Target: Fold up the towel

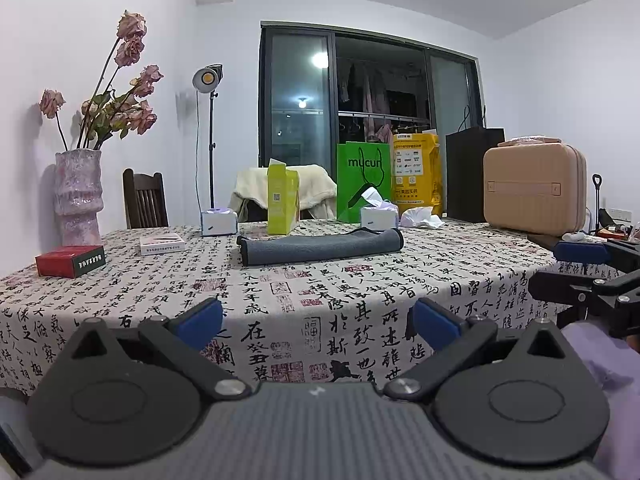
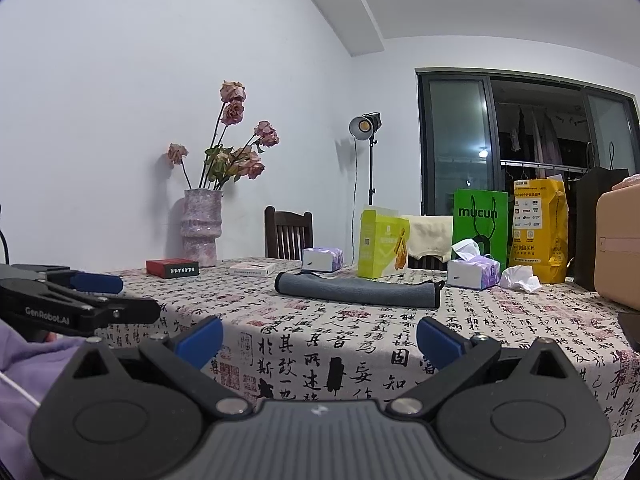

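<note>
A grey towel lies folded in a long flat bundle on the table with the calligraphy-print cloth, near the middle toward the back. It also shows in the right wrist view. My left gripper is open and empty, held off the table's near edge, well short of the towel. My right gripper is open and empty too, also near the front edge. Each gripper shows at the side of the other's view: the right one, the left one.
Behind the towel stand a yellow-green box, a green bag, a yellow bag, two tissue packs and a beige case. A vase of dried roses, a red box and a white box sit left.
</note>
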Demonstrator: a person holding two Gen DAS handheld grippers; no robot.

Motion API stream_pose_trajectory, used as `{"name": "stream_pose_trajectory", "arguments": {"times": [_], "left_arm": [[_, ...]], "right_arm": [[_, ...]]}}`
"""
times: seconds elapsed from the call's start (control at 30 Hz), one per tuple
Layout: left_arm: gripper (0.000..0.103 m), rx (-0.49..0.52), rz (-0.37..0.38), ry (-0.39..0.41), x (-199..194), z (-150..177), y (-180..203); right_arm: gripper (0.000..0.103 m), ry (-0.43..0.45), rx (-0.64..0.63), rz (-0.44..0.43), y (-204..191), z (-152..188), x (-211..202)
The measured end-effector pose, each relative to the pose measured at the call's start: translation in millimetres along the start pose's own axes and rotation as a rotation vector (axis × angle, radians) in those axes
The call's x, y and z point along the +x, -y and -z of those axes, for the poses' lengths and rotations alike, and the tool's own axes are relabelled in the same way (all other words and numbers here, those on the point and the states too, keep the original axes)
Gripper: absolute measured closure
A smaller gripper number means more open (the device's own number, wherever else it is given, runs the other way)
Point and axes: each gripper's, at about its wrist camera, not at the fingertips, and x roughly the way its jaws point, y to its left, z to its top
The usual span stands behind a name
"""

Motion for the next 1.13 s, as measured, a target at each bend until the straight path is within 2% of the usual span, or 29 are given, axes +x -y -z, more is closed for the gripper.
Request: {"name": "stream_pose_trajectory", "arguments": {"times": [1.13], "left_arm": [[0.000, 0.003, -0.007, 0.017, -4, -10, -2]], "right_arm": [[0.000, 0.043, -0.009, -0.002, 3, -13, -3]]}}
